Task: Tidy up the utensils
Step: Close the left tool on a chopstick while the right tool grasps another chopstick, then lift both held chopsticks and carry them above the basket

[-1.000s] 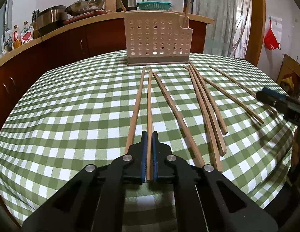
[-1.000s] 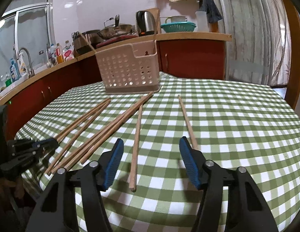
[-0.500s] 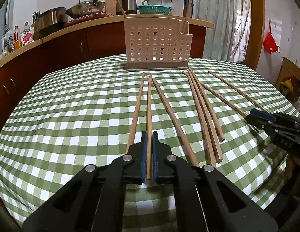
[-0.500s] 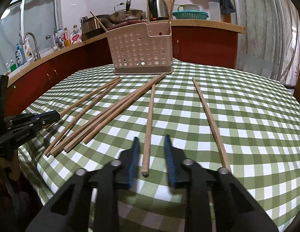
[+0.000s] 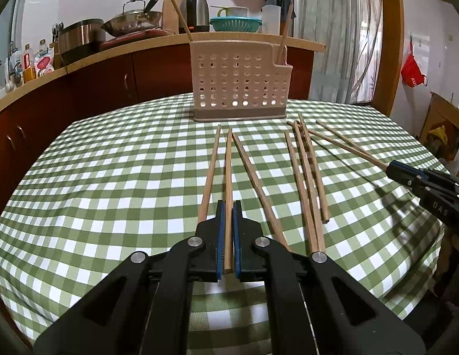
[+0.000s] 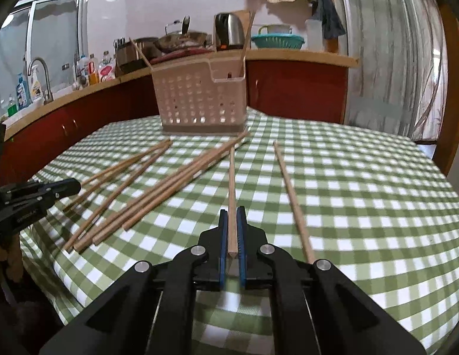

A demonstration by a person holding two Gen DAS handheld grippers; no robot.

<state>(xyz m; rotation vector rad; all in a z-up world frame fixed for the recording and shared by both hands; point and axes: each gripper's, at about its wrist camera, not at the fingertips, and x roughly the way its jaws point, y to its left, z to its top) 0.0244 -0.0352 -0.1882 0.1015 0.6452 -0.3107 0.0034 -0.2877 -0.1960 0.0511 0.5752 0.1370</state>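
Observation:
Several wooden chopsticks lie on a green checked tablecloth (image 5: 111, 177). My left gripper (image 5: 228, 207) is shut on one chopstick (image 5: 228, 171) near its near end. My right gripper (image 6: 232, 211) is shut on another chopstick (image 6: 232, 177), also at its near end. A beige perforated utensil holder (image 5: 239, 84) stands at the table's far side, with a chopstick upright in each end; it also shows in the right wrist view (image 6: 200, 100). The right gripper shows at the right in the left wrist view (image 5: 407, 174); the left gripper shows at the left in the right wrist view (image 6: 64, 186).
Loose chopsticks lie either side of the held ones (image 5: 303, 177), (image 6: 291, 195), (image 6: 158, 195). A red-brown counter (image 5: 96, 82) behind the table carries pots, a kettle and bottles. The table's edge drops off close below both grippers.
My right gripper went from wide open to shut on a chopstick. My left gripper stayed shut on its chopstick and both views tilted up a little.

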